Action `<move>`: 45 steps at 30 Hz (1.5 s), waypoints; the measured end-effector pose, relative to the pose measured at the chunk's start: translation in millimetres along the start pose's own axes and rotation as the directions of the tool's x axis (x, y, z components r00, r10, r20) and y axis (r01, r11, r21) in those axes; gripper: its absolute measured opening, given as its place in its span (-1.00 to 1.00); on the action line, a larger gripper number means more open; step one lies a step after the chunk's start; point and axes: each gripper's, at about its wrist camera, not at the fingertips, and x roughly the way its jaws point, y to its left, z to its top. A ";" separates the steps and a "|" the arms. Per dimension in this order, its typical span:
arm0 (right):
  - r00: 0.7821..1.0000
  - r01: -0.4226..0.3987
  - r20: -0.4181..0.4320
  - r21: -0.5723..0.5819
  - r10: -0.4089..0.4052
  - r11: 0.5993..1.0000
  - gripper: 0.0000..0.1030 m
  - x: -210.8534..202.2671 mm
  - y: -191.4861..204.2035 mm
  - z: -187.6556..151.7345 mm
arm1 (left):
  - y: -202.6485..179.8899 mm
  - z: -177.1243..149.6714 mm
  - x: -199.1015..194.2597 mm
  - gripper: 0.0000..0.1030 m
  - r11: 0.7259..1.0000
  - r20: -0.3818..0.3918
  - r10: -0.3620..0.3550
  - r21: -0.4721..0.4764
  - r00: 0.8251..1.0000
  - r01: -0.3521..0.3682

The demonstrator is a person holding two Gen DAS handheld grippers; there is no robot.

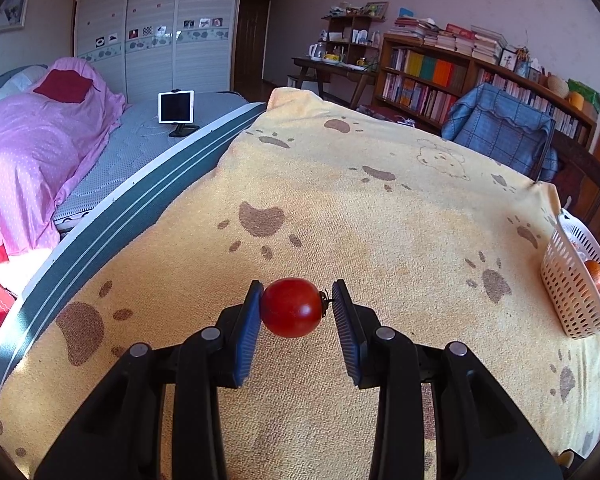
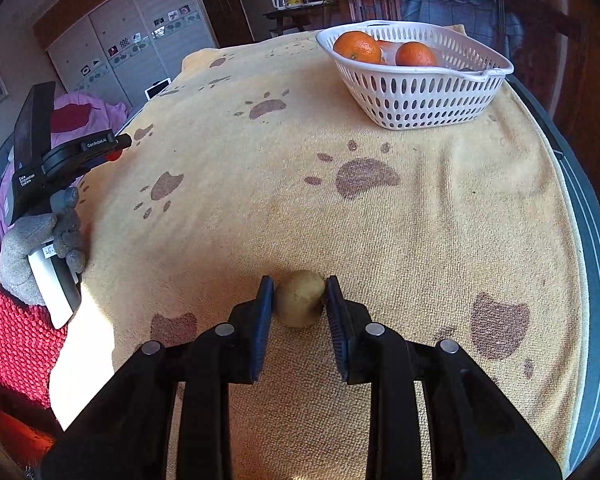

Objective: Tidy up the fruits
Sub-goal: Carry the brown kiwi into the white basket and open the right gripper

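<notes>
- Left hand-held gripper [image 1: 296, 300]: nearest the left wrist cam, jaws narrowed on a small red tomato [image 1: 291, 307], stem end toward the right pad; held clear above the yellow paw-print towel [image 1: 380, 216] covering the tabletop.
- Right hand-held gripper [image 2: 299, 294]: jaws nearly closed, both pads pressing a small brownish-green kiwi [image 2: 300, 298], which sits low, at or just above the towel – can't tell if touching.
- White perforated basket [image 2: 420, 96]: approx 1 o'clock in right cam, well apart from the kiwi; two oranges [image 2: 358, 46] inside.
- Grey-gloved hand [image 2: 40, 240] w/ red sleeve at 9 o'clock in right cam, gripping the left tool's handle.
</notes>
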 end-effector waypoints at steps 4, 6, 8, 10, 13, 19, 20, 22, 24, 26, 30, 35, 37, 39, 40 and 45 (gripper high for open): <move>0.999 0.010 0.051 0.010 -0.010 1.000 -0.47 -7.9 -4.6 14.0 | -1.9 0.0 -0.7 -0.30 1.000 0.002 -0.004 0.005 1.000 0.004; 0.996 0.022 0.091 0.019 -0.023 1.000 -0.47 -14.3 -8.7 25.7 | -3.0 0.0 -0.8 -0.30 1.000 0.002 -0.008 0.008 1.000 0.008; 0.990 0.033 0.135 0.029 -0.036 0.999 -0.47 -21.1 -13.2 38.8 | -3.8 0.1 -0.7 -0.30 1.000 0.001 -0.016 0.009 1.000 0.016; 0.982 0.045 0.181 0.037 -0.051 0.998 -0.47 -28.2 -17.8 52.0 | -5.0 0.1 -0.8 -0.30 0.999 -0.002 -0.034 0.010 0.999 0.034; 0.968 0.061 0.241 0.055 -0.072 0.997 -0.47 -36.1 -25.3 70.9 | -7.6 -0.2 -2.7 -0.30 0.997 0.000 -0.070 0.014 0.998 0.070; 0.944 0.085 0.311 0.096 -0.111 0.992 -0.47 -37.1 -39.6 101.9 | -18.1 -0.9 -10.4 -0.30 0.988 0.018 -0.150 0.050 0.989 0.149; 0.943 0.086 0.313 0.100 -0.114 0.991 -0.47 -34.7 -41.7 105.9 | -19.8 -1.0 -11.3 -0.30 0.986 0.022 -0.156 0.058 0.987 0.155; 0.943 0.098 0.309 0.105 -0.126 0.990 -0.47 -27.3 -45.3 112.5 | -22.3 -1.3 -12.3 -0.30 0.984 0.027 -0.163 0.069 0.986 0.161; 0.945 0.105 0.298 0.108 -0.133 0.989 -0.47 -18.7 -48.3 116.8 | -22.9 -0.9 -11.2 -0.30 0.984 0.025 -0.163 0.070 0.986 0.161; 0.949 0.109 0.285 0.113 -0.138 0.988 -0.47 -9.6 -50.6 119.9 | -21.8 -0.7 -9.6 -0.30 0.985 0.022 -0.160 0.064 0.987 0.158; 0.954 0.102 0.271 0.119 -0.132 0.988 -0.47 2.8 -52.5 120.6 | -20.3 -0.5 -7.7 -0.30 0.986 0.018 -0.155 0.057 0.988 0.154; 0.955 0.088 0.271 0.129 -0.121 0.988 -0.41 8.1 -51.7 120.4 | -22.2 -1.3 -7.6 -0.30 0.986 0.018 -0.155 0.067 0.988 0.153; 0.952 0.082 0.281 0.143 -0.120 0.986 -0.26 7.1 -53.9 119.2 | -22.3 -1.3 -7.7 -0.30 0.986 0.018 -0.155 0.067 0.988 0.153; 0.946 0.089 0.297 0.154 -0.132 0.984 -0.25 3.2 -55.3 116.3 | -22.3 -1.3 -7.6 -0.30 0.986 0.017 -0.154 0.066 0.988 0.153; 0.940 0.099 0.310 0.159 -0.145 0.982 -0.25 -0.2 -55.8 114.2 | -22.3 -1.3 -7.6 -0.30 0.986 0.017 -0.154 0.065 0.988 0.153; 0.889 0.183 0.380 0.217 -0.255 0.959 -0.17 -20.5 -67.4 100.2 | -23.3 -2.1 -7.7 -0.30 0.985 0.018 -0.156 0.075 0.988 0.154</move>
